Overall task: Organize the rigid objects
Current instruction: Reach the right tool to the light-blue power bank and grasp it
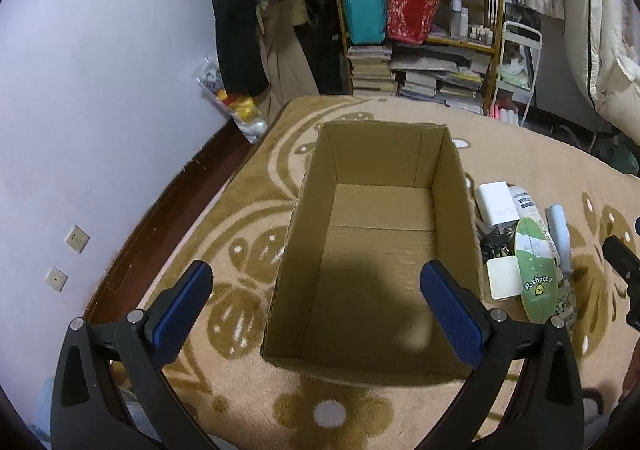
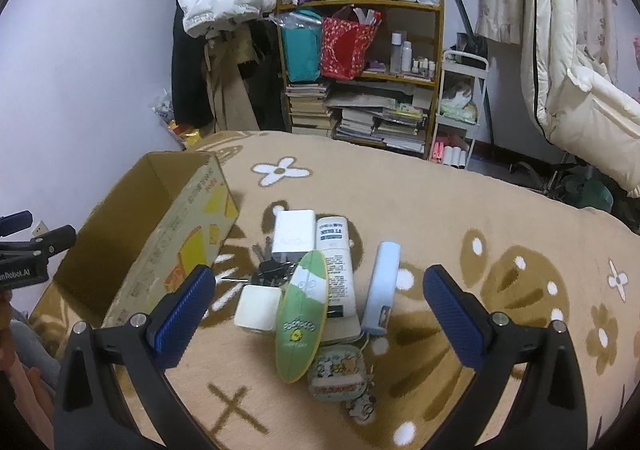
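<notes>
An open cardboard box with nothing inside stands on a beige flowered blanket. My left gripper hangs open above the box's near end. Right of the box lies a heap of small items: a green oval Pochacco fan, a white box, a white bottle, a pale blue tube, a white square charger, black keys and a cartoon pouch. My right gripper is open just above the heap, holding nothing.
The blanket covers a bed whose far edge meets a crowded wooden bookshelf and a white cart. A lilac wall runs along the left. White quilts hang at right. The other gripper shows at the left edge.
</notes>
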`<state>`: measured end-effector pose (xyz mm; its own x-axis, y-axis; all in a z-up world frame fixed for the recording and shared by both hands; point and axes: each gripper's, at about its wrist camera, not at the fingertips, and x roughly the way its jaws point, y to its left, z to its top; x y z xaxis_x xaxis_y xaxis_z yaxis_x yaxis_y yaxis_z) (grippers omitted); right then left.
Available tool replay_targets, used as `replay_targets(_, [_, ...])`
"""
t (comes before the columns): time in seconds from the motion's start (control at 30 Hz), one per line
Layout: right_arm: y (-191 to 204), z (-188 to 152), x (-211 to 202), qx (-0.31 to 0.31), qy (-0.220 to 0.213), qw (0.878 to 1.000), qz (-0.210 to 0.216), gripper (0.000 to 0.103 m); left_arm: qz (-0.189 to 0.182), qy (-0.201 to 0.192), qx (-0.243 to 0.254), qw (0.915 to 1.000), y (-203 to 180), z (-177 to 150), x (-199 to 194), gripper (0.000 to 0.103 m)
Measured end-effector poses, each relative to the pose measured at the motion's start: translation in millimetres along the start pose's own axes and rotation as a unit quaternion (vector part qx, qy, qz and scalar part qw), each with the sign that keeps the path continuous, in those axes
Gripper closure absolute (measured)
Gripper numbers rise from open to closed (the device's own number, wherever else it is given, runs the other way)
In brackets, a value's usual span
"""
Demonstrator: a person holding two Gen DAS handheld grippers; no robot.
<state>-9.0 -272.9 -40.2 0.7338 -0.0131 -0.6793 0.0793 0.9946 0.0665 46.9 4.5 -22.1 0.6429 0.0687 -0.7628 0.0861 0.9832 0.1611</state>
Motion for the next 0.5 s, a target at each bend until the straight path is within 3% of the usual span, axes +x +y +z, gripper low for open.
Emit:
replay_targets(0.3, [-31, 17, 41, 0.037, 0.032, 0.999, -0.011, 0.000, 0.000, 0.058, -0.016, 0.9982, 17, 17, 40, 0.001])
replay_targets(0.5, [-49, 21, 75, 0.042, 0.057, 0.997, -0.006, 0.000, 0.000, 0.101, 0.016, 0.9947, 20, 28, 75, 0.001])
